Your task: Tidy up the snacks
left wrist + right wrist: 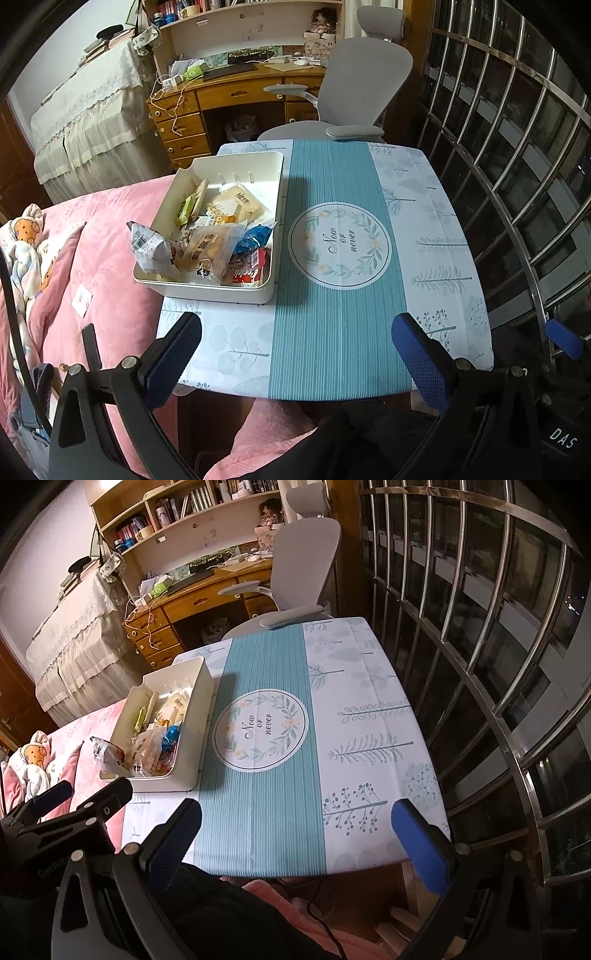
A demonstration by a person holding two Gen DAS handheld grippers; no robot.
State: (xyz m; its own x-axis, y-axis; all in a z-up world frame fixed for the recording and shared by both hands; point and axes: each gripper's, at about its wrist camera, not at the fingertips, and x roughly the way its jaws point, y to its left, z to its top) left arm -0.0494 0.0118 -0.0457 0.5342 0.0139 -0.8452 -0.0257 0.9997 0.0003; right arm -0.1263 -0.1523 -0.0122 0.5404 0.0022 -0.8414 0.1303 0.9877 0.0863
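A cream plastic bin (275, 236) stands on the left part of the table and holds several snack packets (210, 243), among them a red packet (249, 273), a blue one (255, 236) and a crumpled silver one (149, 245) hanging over its left rim. The bin also shows in the right wrist view (194, 716). My left gripper (295, 350) is open and empty, hovering over the table's near edge in front of the bin. My right gripper (295, 830) is open and empty over the near edge, right of the bin.
The table wears a blue and white cloth (332, 314) with a round "Now or never" print (340, 245). A pink bed (110, 295) lies left. A grey office chair (354, 92) and a wooden desk (229, 96) stand behind. Metal window bars (517, 166) run along the right.
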